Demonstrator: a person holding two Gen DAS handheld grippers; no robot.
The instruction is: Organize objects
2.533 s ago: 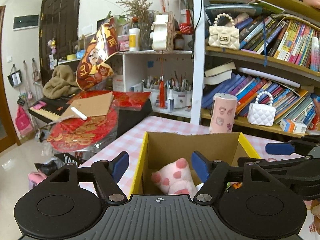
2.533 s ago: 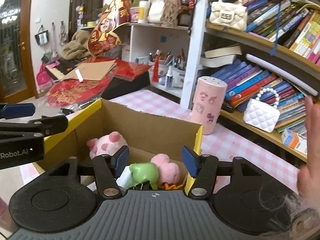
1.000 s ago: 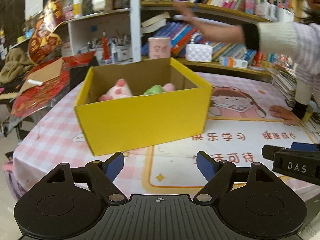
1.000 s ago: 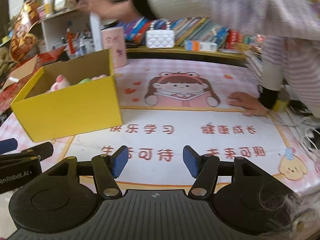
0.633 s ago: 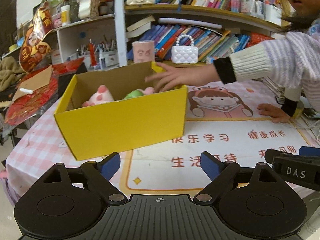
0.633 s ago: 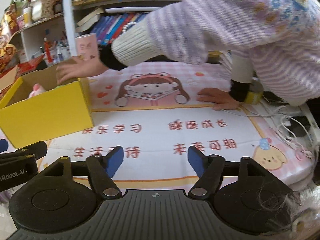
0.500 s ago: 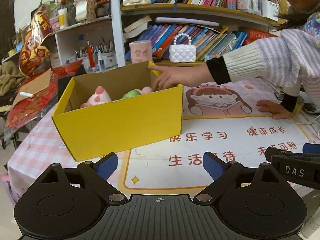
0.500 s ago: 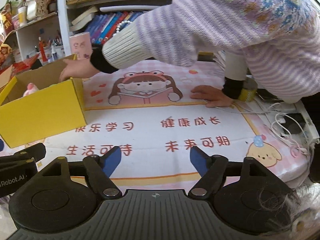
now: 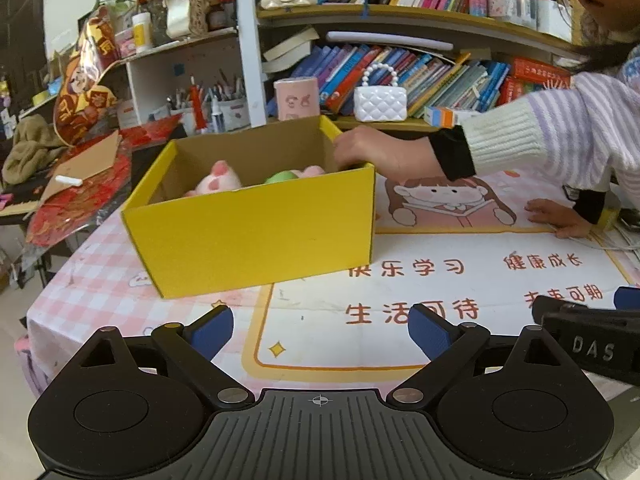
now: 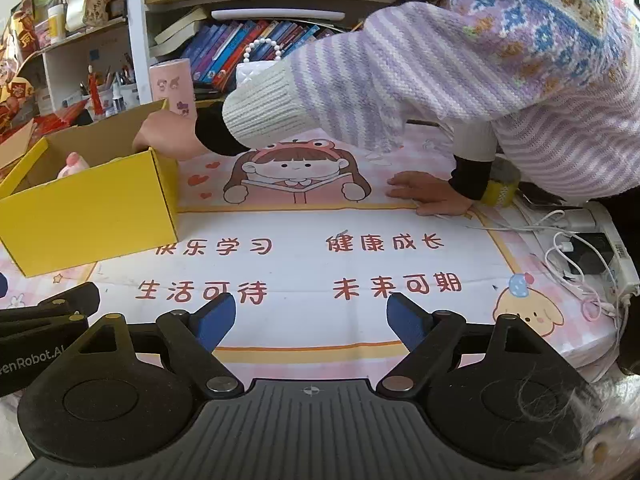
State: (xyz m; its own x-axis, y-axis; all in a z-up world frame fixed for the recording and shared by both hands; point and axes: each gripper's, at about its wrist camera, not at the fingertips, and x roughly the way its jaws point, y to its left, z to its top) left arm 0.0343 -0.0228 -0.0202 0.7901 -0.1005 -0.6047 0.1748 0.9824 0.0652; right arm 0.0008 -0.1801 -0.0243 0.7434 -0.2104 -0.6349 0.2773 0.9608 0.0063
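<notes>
A yellow cardboard box [image 9: 256, 236] [image 10: 88, 216] stands on the printed table mat [image 9: 440, 280] [image 10: 320, 256]. Inside it lie a pink plush toy [image 9: 218, 182] [image 10: 74, 162] and a green toy [image 9: 280, 177]. A person's hand [image 9: 372, 152] [image 10: 164, 136] reaches into the box's right end. My left gripper [image 9: 320, 326] hovers open over the mat in front of the box, with nothing between its fingers. Over the mat's lettering, my right gripper [image 10: 310, 316] holds nothing and its jaws are opening; its tip shows in the left wrist view at the right edge.
The person in a striped sweater [image 10: 460, 68] leans over the table, the other hand [image 10: 428, 194] flat on the mat. Bookshelves [image 9: 400, 64] with a pink canister [image 9: 297, 98] and a white handbag [image 9: 380, 98] stand behind. Cables and a power strip [image 10: 588, 256] lie at the right edge.
Both grippers pulled back from the box and opened wider. The person's arm came down from the shelf and the hand went into the box.
</notes>
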